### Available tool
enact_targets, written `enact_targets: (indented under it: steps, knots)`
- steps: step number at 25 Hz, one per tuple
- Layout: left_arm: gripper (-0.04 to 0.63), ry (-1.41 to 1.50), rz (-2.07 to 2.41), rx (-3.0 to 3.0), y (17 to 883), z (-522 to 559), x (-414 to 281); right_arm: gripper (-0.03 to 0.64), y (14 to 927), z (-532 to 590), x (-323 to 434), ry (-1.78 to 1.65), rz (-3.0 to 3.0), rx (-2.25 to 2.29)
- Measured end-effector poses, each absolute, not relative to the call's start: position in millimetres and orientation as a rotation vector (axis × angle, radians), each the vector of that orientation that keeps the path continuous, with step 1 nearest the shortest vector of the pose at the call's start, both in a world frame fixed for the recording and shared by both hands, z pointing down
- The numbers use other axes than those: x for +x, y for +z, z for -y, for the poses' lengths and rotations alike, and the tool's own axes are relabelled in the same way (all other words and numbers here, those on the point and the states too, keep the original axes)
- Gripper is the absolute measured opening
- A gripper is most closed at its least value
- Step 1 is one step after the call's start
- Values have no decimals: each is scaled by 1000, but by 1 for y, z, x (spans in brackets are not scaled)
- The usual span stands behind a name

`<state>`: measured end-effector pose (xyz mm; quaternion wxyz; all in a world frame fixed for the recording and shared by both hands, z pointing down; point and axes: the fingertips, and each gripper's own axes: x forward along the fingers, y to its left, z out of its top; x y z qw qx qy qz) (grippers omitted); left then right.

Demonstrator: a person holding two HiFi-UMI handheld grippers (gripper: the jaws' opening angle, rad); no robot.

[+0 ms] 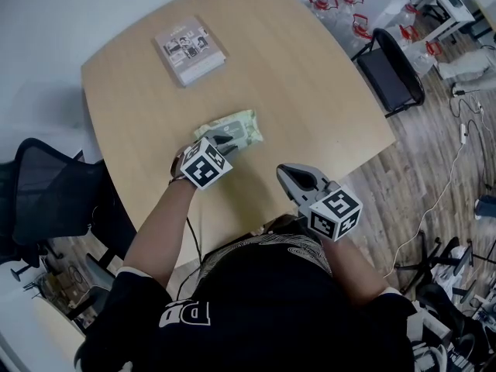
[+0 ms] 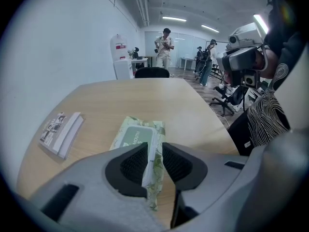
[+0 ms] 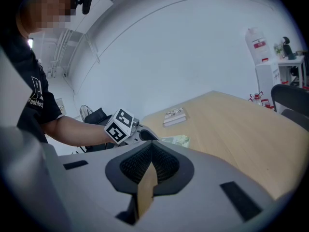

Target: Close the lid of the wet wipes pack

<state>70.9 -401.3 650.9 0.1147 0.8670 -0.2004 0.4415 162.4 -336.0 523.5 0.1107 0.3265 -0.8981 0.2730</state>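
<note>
two grippers are seen over the table [image 1: 310, 84]. the left gripper [image 2: 154, 149] is held open, jaws apart around the near end of the wet wipes pack [image 2: 136, 135], laid flat mid-table. the right gripper [image 3: 151, 146] is closed, empty, set apart.

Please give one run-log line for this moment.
left gripper: open, pack edge between jaws | right gripper: shut, empty, away from pack | pack: on table

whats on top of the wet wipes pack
A flat rectangular lid sits on the wet wipes pack, and the left gripper's open fingers straddle its near end. In the head view that gripper covers the pack's near part.
</note>
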Motion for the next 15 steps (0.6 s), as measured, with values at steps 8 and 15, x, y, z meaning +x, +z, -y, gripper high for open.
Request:
enact_targets:
  steps: [8,15]
  knots:
    - [106,1311,596,2534,657,401,72,3,526,335,166,810,2626,975]
    - [106,1377,604,2551,662,400,74,3,526,333,167,813,2626,979]
